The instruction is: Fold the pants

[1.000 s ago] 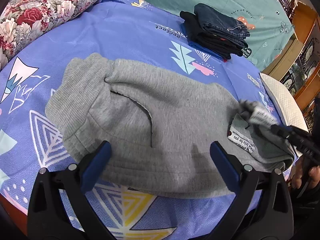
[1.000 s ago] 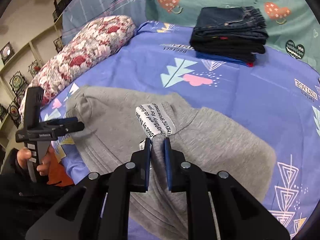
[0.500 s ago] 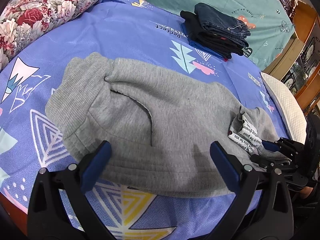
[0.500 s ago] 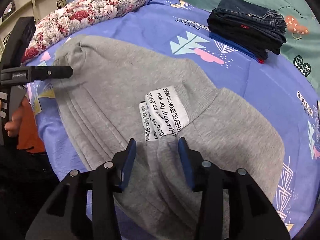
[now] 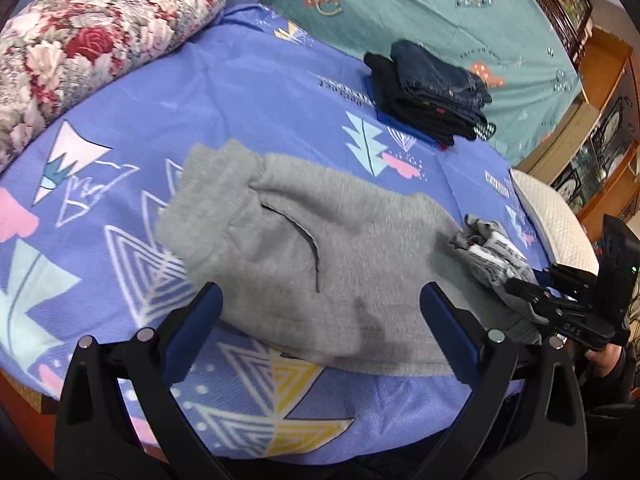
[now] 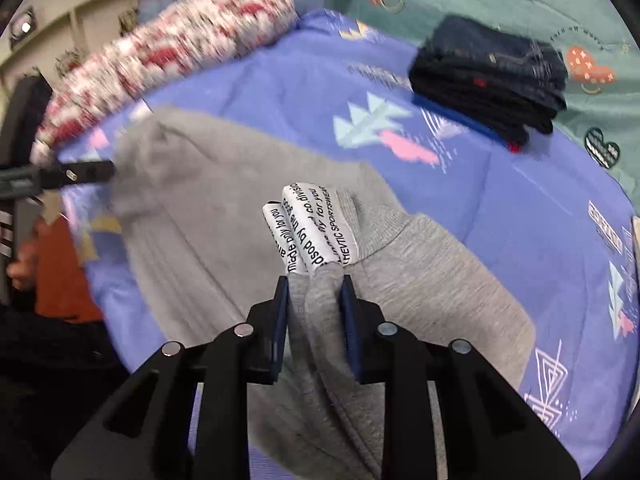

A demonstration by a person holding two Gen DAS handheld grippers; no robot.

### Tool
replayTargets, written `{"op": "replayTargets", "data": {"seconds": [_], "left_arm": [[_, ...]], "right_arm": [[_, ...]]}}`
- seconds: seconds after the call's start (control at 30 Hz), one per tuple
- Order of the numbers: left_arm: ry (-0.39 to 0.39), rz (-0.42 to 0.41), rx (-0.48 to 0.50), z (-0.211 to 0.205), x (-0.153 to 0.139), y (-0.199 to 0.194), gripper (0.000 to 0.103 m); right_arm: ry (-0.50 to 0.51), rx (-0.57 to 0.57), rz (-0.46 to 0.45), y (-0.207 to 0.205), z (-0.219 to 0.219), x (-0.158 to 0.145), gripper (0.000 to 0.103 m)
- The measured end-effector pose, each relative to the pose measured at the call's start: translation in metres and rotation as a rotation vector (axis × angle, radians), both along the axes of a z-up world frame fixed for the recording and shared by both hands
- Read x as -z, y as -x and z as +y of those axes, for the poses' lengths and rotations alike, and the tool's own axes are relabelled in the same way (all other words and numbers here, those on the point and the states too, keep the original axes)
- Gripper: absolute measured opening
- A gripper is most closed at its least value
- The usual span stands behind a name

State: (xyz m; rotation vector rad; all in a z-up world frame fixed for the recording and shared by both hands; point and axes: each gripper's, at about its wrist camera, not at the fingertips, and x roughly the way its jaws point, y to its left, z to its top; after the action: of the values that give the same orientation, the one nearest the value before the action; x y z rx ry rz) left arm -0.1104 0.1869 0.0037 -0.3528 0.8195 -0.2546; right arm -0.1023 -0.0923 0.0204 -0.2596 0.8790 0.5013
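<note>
Lettering on the white label (image 6: 316, 232) reads only from the right wrist view, where the right tongs (image 6: 314, 284) are closing on a gathered gray fold. One pair of gray pants (image 5: 320, 256) lies crosswise on the bed (image 5: 260, 92). The left tongs (image 5: 320, 308) hang spread above its near edge.

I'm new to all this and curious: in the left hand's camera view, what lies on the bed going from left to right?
Floral pillow → grey pants → stack of folded dark clothes → right gripper, closing on the pants' printed white label.
</note>
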Motion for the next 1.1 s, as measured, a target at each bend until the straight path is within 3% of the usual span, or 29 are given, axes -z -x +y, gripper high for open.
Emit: {"op": "replayTargets", "data": {"seconds": [0.1, 0.17, 0.23, 0.37, 0.47, 0.6, 0.73, 0.83, 0.97, 1.07, 1.1], "left_arm": [[0.027, 0.004, -0.03, 0.016, -0.005, 0.005, 0.1], [0.056, 0.035, -0.044, 0.023, -0.001, 0.006, 0.1], [0.106, 0.079, -0.046, 0.031, 0.007, 0.006, 0.1], [0.193, 0.141, -0.067, 0.041, 0.019, 0.002, 0.1], [0.283, 0.177, -0.08, 0.045, 0.03, -0.013, 0.1], [0.349, 0.232, -0.124, 0.044, 0.048, -0.032, 0.1], [0.329, 0.222, -0.115, 0.034, 0.042, -0.031, 0.1], [0.295, 0.187, -0.098, 0.027, 0.031, -0.029, 0.1], [0.303, 0.218, -0.109, 0.026, 0.036, -0.033, 0.1], [0.306, 0.236, -0.106, 0.026, 0.041, -0.031, 0.1], [0.301, 0.234, -0.106, 0.027, 0.041, -0.03, 0.1]], "right_arm": [[-0.013, -0.113, 0.0, 0.01, 0.025, -0.006, 0.026], [0.053, -0.131, 0.064, 0.005, 0.038, 0.021, 0.029], [0.053, -0.101, 0.127, -0.004, 0.035, 0.044, 0.039], [0.005, -0.103, 0.076, 0.009, 0.028, 0.029, 0.055], [-0.03, -0.082, 0.021, 0.022, 0.014, 0.014, 0.059], [-0.008, 0.056, 0.01, 0.032, -0.031, 0.009, 0.06], [-0.001, 0.232, -0.007, 0.046, -0.091, 0.003, 0.06], [-0.009, 0.304, -0.024, 0.052, -0.121, -0.002, 0.06], [-0.025, 0.235, -0.021, 0.052, -0.109, 0.004, 0.06], [0.174, 0.193, 0.052, 0.047, -0.092, 0.031, 0.063], [0.168, 0.191, 0.068, 0.048, -0.098, 0.033, 0.063]]}}
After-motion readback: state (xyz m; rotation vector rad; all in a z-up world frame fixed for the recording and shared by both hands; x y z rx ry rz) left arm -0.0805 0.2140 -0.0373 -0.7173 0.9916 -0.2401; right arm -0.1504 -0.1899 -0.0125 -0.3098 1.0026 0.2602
